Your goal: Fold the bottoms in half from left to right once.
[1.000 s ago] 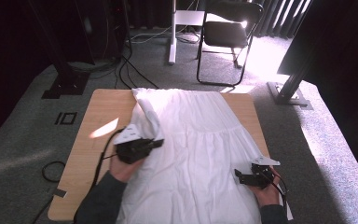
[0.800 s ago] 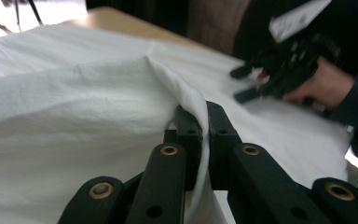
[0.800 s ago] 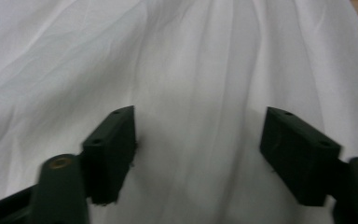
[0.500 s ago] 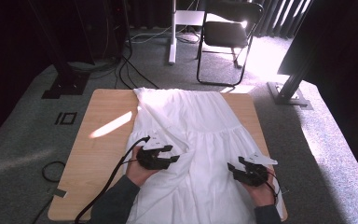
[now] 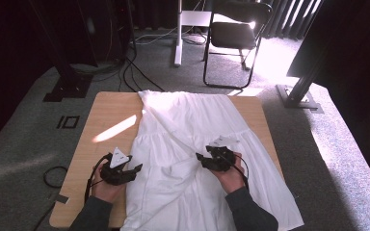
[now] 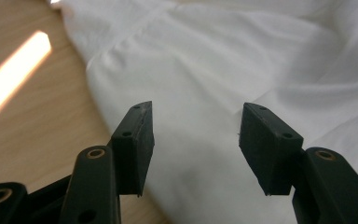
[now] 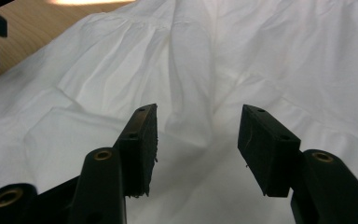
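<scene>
The white garment [image 5: 192,159], a tiered dress or skirt by the look of its seams, lies spread lengthwise on the wooden table [image 5: 103,120], its far end near the table's back edge and its near end hanging over the edge by the person. A second ago the far left corner was folded over in a raised heap; now that part lies flatter, with a long fold running down the middle of the cloth.

The left gripper [image 5: 134,170] was then higher up the table on that folded part; it has come back to the left hem near the person, and its jaws have just been opening. They stand apart over the cloth's edge, nothing between the pads [image 6: 140,140]. The right gripper [image 5: 203,159] has moved in from the right hem to the middle of the cloth, jaws having just been closing, yet there is a clear gap between the pads [image 7: 142,140] with only loose creased fabric lying below. Whether the tips touch the cloth is hard to tell from above.

This suggests one smoothing or folding pass is finished and new holds are being sought.

A streak of sunlight [image 5: 115,129] crosses the bare wood. Around the table lie grey carpet [image 5: 24,159], cables, a folding chair [image 5: 236,38] and dark curtains.
</scene>
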Demonstrator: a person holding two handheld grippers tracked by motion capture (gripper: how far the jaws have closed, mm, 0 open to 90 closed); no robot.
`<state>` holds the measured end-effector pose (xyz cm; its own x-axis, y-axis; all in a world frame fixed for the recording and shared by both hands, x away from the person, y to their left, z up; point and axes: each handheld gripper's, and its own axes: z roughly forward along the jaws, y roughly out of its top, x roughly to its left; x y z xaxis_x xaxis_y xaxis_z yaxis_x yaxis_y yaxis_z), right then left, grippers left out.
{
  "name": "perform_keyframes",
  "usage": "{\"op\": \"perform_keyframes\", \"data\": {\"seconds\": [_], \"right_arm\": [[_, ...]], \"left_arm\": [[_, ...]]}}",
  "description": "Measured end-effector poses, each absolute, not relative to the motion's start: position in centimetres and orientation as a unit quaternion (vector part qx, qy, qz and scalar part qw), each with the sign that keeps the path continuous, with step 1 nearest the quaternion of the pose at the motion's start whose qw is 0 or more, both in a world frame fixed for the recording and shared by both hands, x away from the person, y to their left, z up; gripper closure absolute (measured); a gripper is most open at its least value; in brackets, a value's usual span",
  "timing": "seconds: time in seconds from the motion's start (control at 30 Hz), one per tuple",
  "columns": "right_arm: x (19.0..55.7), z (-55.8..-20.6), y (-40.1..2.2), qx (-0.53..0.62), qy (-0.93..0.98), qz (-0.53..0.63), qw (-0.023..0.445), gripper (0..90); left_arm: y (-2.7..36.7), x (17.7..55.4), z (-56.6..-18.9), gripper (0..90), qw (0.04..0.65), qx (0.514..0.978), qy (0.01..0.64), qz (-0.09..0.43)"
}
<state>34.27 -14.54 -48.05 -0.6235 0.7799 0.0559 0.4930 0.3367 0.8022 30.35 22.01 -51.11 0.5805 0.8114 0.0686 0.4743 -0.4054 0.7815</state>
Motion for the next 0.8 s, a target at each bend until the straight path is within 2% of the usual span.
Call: {"op": "perform_keyframes", "data": {"seconds": [0.2, 0.37, 0.4, 0.47, 0.5, 0.53, 0.57, 0.63, 0.67, 0.7, 0.8], "right_arm": [[36.6, -49.8, -12.9, 0.421, 0.802, 0.398, 0.143, 44.2], [37.4, -51.2, -12.2, 0.429, 0.815, 0.377, 0.098, 44.3], [37.4, -51.5, -11.9, 0.426, 0.821, 0.368, 0.092, 46.7], [37.4, -51.8, -11.6, 0.416, 0.829, 0.364, 0.079, 63.4], [37.3, -51.8, -11.5, 0.408, 0.832, 0.368, 0.077, 75.5], [37.2, -51.7, -11.4, 0.407, 0.831, 0.371, 0.077, 80.6], [37.1, -51.4, -11.4, 0.403, 0.829, 0.380, 0.081, 84.7], [36.6, -50.6, -11.5, 0.395, 0.824, 0.397, 0.088, 86.2], [36.4, -50.1, -11.5, 0.390, 0.821, 0.406, 0.095, 86.5], [36.1, -49.5, -11.6, 0.386, 0.819, 0.413, 0.102, 86.6], [35.6, -48.0, -12.2, 0.381, 0.809, 0.432, 0.117, 86.9]], "left_arm": [[24.7, 30.3, -53.8, 42.2, 0.364, 0.790, 0.455, 0.189], [25.3, 30.1, -54.8, 40.1, 0.362, 0.794, 0.461, 0.164], [25.1, 30.2, -55.2, 40.4, 0.362, 0.795, 0.460, 0.158], [24.8, 30.1, -55.4, 40.3, 0.376, 0.794, 0.452, 0.151], [24.7, 30.2, -55.4, 41.1, 0.378, 0.796, 0.450, 0.147], [24.4, 30.2, -55.4, 42.9, 0.382, 0.796, 0.447, 0.142], [24.0, 30.2, -55.4, 47.6, 0.385, 0.801, 0.438, 0.135], [23.4, 30.3, -55.3, 73.7, 0.385, 0.815, 0.418, 0.114], [23.1, 30.3, -55.3, 83.6, 0.386, 0.819, 0.409, 0.115], [23.0, 30.2, -55.0, 87.9, 0.390, 0.821, 0.401, 0.121], [23.4, 29.4, -52.7, 89.2, 0.415, 0.805, 0.393, 0.159]]}}
